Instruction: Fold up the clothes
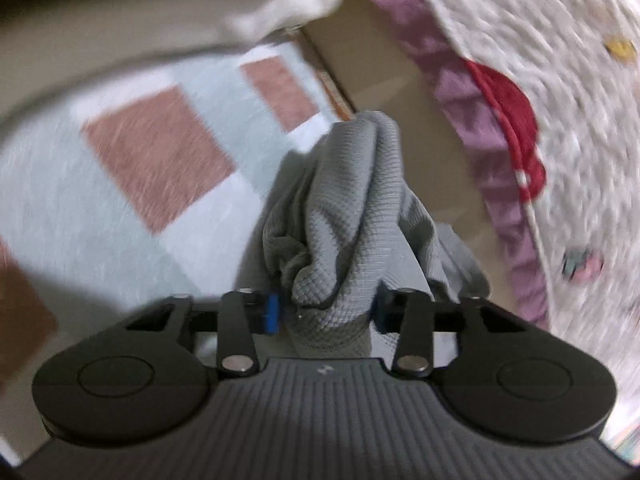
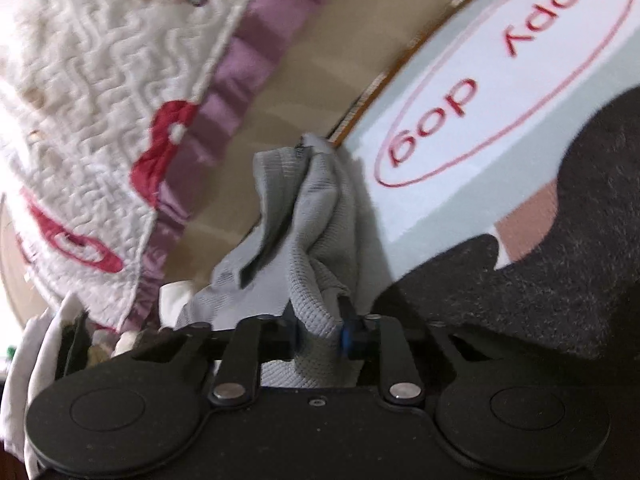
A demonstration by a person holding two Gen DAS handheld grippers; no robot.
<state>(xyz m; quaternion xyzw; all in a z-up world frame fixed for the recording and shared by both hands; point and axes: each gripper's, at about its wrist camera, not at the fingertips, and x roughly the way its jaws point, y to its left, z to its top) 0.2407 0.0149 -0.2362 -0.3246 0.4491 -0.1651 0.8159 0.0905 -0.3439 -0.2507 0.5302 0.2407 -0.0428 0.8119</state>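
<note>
A grey waffle-knit garment (image 1: 352, 208) hangs bunched up over the floor. My left gripper (image 1: 326, 312) is shut on one gathered fold of it, and the cloth fills the gap between the blue pads. In the right wrist view the same grey garment (image 2: 304, 216) rises in crumpled folds, with my right gripper (image 2: 322, 336) shut on a narrow bunch of it. The fingertips of both grippers are hidden by the fabric.
A pale rug (image 1: 120, 200) with pink squares, printed "happy dog" (image 2: 460, 120), lies on the tan floor (image 1: 400, 80). A white quilt with a purple ruffle (image 1: 560, 100) (image 2: 100, 80) hangs alongside. A dark fleece item (image 2: 560, 280) lies on the rug and white cloth (image 2: 36, 360) sits at the left.
</note>
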